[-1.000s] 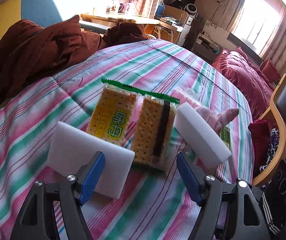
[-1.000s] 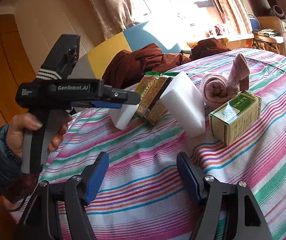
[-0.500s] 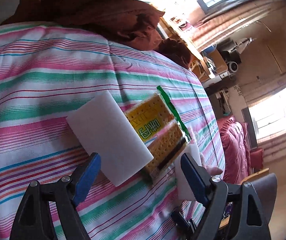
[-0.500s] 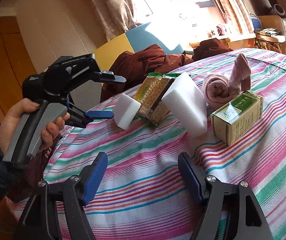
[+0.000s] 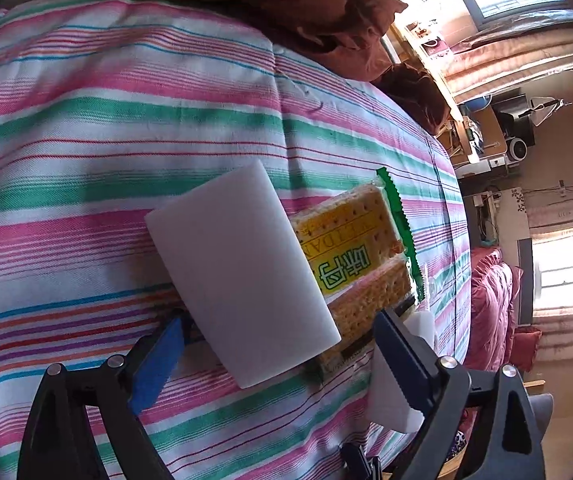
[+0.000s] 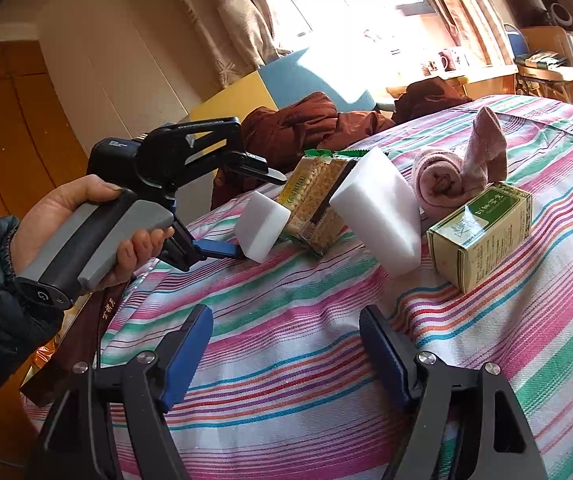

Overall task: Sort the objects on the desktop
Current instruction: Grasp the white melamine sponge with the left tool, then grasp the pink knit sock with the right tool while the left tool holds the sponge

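A white sponge block [image 5: 242,276] leans on a yellow cracker packet [image 5: 358,256] on the striped tablecloth [image 5: 86,120]. My left gripper [image 5: 280,328] is open, one finger on each side of that block. The right wrist view shows the same: left gripper [image 6: 260,214] around the small sponge [image 6: 264,224], with the cracker packet [image 6: 310,200] behind it. A second, larger white sponge [image 6: 378,212] leans on the packet's other side, beside a rolled pink sock [image 6: 458,172] and a green box [image 6: 482,232]. My right gripper [image 6: 286,316] hangs open over bare cloth, nothing between its fingers.
A brown jacket [image 6: 306,124] lies heaped at the table's far edge. A hand [image 6: 86,216] in a dark sleeve holds the left gripper past the table's left edge. The larger sponge [image 5: 402,364] shows partly behind the left gripper's right finger.
The left gripper has rolled onto its side and closed in on the small sponge, so its open fingers now straddle it. The right gripper has barely moved.
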A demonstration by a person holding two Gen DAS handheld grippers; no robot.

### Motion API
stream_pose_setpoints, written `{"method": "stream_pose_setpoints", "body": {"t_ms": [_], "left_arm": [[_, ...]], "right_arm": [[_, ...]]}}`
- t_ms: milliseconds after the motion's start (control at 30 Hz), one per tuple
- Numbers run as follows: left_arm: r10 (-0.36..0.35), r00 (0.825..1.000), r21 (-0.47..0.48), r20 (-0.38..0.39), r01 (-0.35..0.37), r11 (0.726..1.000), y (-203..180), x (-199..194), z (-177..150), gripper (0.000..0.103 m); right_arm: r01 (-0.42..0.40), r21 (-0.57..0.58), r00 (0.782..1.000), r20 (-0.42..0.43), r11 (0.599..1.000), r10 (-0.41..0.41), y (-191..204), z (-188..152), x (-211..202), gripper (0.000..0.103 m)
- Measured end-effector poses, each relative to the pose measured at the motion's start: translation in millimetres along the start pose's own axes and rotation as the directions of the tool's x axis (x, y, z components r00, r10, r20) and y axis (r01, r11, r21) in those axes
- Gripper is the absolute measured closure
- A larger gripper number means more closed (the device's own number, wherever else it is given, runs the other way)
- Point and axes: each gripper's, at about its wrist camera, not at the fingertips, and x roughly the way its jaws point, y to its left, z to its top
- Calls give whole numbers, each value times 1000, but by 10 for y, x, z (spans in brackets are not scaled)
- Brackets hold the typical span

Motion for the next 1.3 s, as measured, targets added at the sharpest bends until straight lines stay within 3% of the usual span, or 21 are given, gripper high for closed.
{"method": "stream_pose_setpoints", "body": {"t_ms": [100,300,500,700,867,1000,1100,1200,1300], "left_arm": [[-2,1000,-29,19,2,1000,3,-1,37,10],[16,1000,-22,17,-15,1000,57,-34,51,33],[12,999,18,33,-12,1000,91,-104,-8,36],[27,993,166,112,-46,985,83,-421,-330,36],[54,985,345,165,-109,932,150,-772,-829,36],[81,982,457,172,-152,876,286,-974,-1257,36],[96,979,518,178,-176,837,370,-1064,-1516,36],[106,978,549,178,-188,815,437,-1073,-1676,36],[103,980,548,168,-180,817,517,-1029,-1735,36]], "right_arm": [[-1,0,1000,0,1000,1,0,3,1,26],[5,-3,1000,-4,1000,-5,8,2,7,26],[7,-4,1000,-7,1000,-7,7,5,14,26],[-12,7,1000,0,1000,12,-15,7,-6,26],[-13,49,1000,-6,999,14,-59,78,-86,26],[78,97,994,74,992,-86,-178,372,-325,26],[170,123,975,122,978,-185,-274,633,-449,26],[310,104,942,103,945,-320,-385,935,-369,26],[406,38,914,-1,913,-406,-527,1133,-65,28]]}}
